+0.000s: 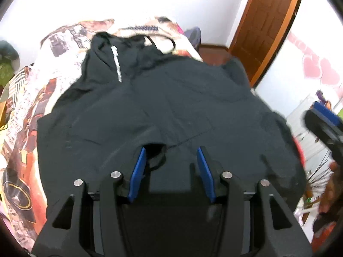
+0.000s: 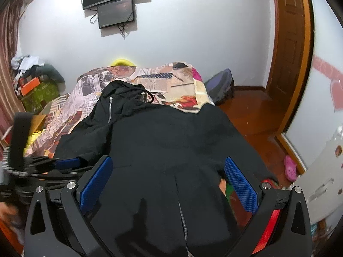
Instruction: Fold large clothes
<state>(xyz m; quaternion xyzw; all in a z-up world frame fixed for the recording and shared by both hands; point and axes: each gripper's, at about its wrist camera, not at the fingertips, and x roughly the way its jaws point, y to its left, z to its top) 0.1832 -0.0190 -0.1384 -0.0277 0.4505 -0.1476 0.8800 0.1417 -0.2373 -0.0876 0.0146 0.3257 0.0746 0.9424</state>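
A large black hooded jacket (image 1: 163, 107) with a silver zipper (image 1: 116, 64) lies spread on a bed, hood at the far end. It also shows in the right wrist view (image 2: 171, 145). My left gripper (image 1: 171, 152) is open just above the jacket's near hem, its blue pads apart, beside a small fold of cloth. My right gripper (image 2: 169, 165) is open wide over the near hem on the jacket's right side, holding nothing. The right gripper shows at the right edge of the left view (image 1: 321, 122); the left gripper shows at the left of the right view (image 2: 42, 167).
The bed has a newspaper-print cover (image 2: 90, 98). A brown wooden door (image 2: 289, 42) and wooden floor (image 2: 253, 115) are on the right. A dark bag (image 2: 220, 85) lies by the bed's far corner. Screens (image 2: 115, 2) hang on the wall. Clutter (image 2: 34, 81) sits at left.
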